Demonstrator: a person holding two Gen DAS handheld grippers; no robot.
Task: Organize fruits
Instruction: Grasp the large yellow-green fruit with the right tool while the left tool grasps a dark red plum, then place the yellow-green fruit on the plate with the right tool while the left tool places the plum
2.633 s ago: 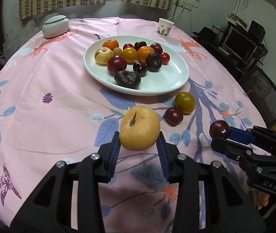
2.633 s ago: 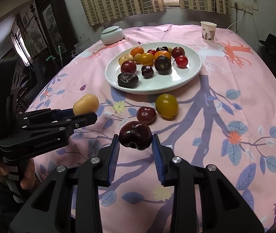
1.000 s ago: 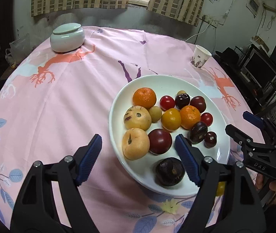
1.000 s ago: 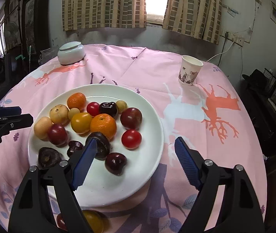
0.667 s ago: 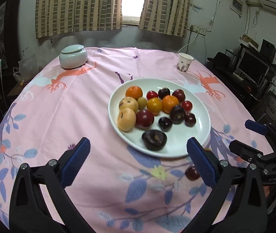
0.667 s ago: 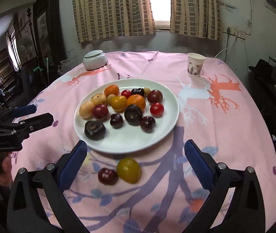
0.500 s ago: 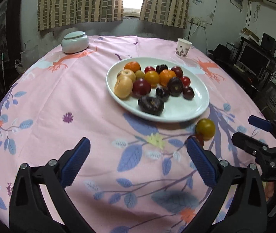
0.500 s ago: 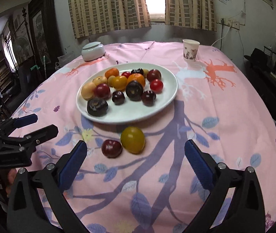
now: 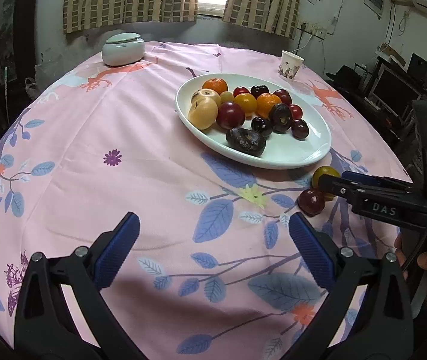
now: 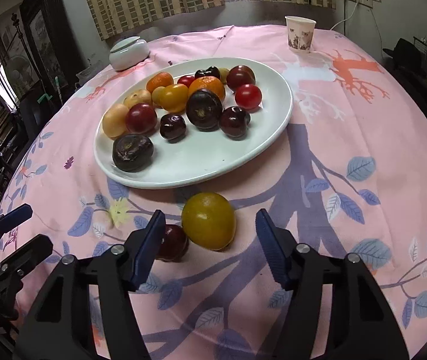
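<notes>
Right wrist view: the right gripper (image 10: 210, 234), jaws just narrowed but not yet touching, brackets the yellow fruit (image 10: 208, 225) at lower centre, below the white plate (image 10: 273, 141). Its left pad sits beside the red plum (image 10: 172, 242); close squarely on the yellow fruit alone. Left gripper (image 9: 213, 246) hangs wide, empty.

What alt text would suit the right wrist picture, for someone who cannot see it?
The right tool is open around a yellow plum on a pink tablecloth, its pads not yet touching, with a dark red plum beside it. Behind is a white plate of mixed fruit.
</notes>
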